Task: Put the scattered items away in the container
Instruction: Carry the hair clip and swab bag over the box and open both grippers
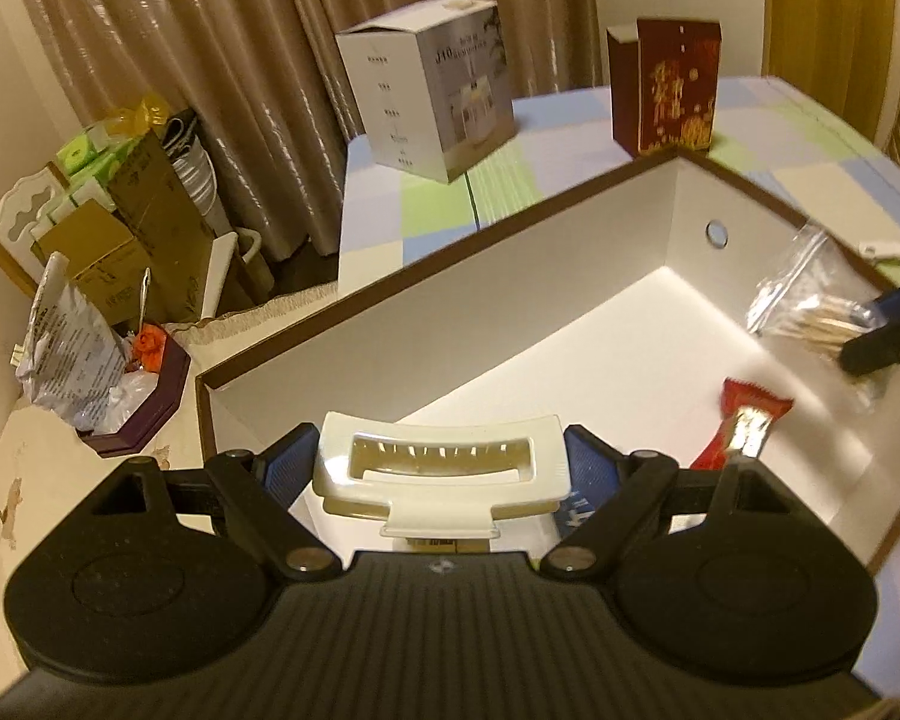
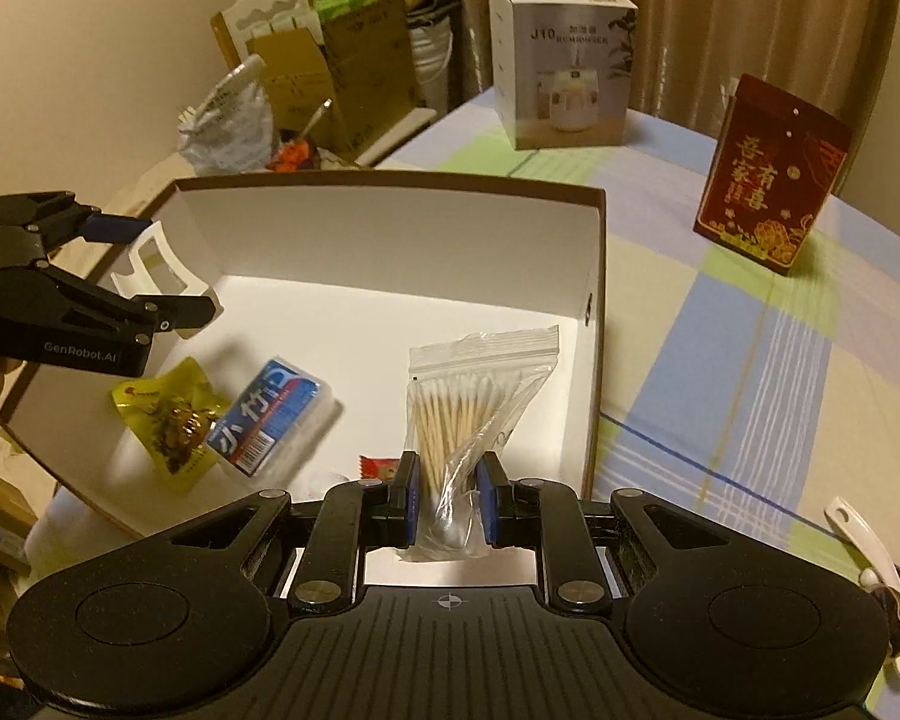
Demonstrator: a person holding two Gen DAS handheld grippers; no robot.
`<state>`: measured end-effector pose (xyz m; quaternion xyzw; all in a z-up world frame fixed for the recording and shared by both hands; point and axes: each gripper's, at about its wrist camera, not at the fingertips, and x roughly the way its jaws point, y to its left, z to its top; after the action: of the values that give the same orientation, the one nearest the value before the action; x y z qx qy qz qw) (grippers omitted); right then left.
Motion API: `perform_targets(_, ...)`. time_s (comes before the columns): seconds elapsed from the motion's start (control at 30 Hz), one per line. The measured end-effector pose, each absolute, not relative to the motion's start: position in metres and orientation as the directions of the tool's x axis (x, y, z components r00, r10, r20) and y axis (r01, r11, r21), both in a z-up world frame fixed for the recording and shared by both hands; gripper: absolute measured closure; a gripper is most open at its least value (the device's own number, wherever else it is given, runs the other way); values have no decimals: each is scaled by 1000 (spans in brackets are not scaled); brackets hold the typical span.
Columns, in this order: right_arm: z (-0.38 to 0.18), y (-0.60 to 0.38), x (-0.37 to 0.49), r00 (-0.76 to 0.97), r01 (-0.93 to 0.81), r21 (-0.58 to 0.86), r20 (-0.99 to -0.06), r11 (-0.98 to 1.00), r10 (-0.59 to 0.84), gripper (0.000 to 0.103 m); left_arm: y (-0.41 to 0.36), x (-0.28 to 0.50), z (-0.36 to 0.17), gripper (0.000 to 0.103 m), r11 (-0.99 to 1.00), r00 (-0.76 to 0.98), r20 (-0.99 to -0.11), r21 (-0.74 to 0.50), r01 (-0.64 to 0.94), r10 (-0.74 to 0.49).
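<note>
1. Here, in the left wrist view, the left gripper (image 1: pixel 444 468) has its fingers spread wide on a white plastic clip-like piece (image 1: pixel 441 468), one blue pad against each end. It hangs over the near corner of the open cardboard box (image 1: pixel 450 252), above the white floor inside. A red snack wrapper (image 1: pixel 744 426) lies on the box floor to the right. Farther right, over the box's right side, the right gripper (image 1: pixel 870 330) carries a zip bag of cotton swabs (image 1: pixel 810 306).

2. In the right wrist view, the right gripper (image 2: pixel 448 495) has its fingers drawn narrow on the bottom of the zip bag of cotton swabs (image 2: pixel 480 396), which extends away from the fingers above the box floor near the box's right wall. Inside the box (image 2: pixel 390 183) already lie a yellow snack packet (image 2: pixel 168 420), a blue-labelled plastic case (image 2: pixel 270 414) and the red wrapper (image 2: pixel 375 468). The left gripper (image 2: pixel 150 264) holds the white piece (image 2: pixel 150 264) at the box's left wall.

3. To finish well, I would judge each hand should sink low over a bare patch of box floor before the fingers part, the bag clear of the right wall and the white piece clear of the packets. A white spoon-like item (image 2: pixel 864 546) is on the tabletop (image 2: pixel 750 390) outside the box, to the right.
</note>
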<state>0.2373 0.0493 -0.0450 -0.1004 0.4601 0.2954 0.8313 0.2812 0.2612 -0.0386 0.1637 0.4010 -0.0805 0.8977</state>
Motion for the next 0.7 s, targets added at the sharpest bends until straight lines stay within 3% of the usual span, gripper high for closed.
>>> perform_targets(0.27,-50,53,238,398,-583,63,-847,810,352,81,268,294,-52,18,934,631,-776,225,278,-1)
perform_targets(0.37,-51,54,237,395,-587,53,-852,808,343,81,269,294,-51,11,938,631,-776,218,271,-2)
perform_targets(0.7,-54,54,235,386,-594,30,-866,804,317,81,275,292,-42,11,954,634,-773,173,245,-23)
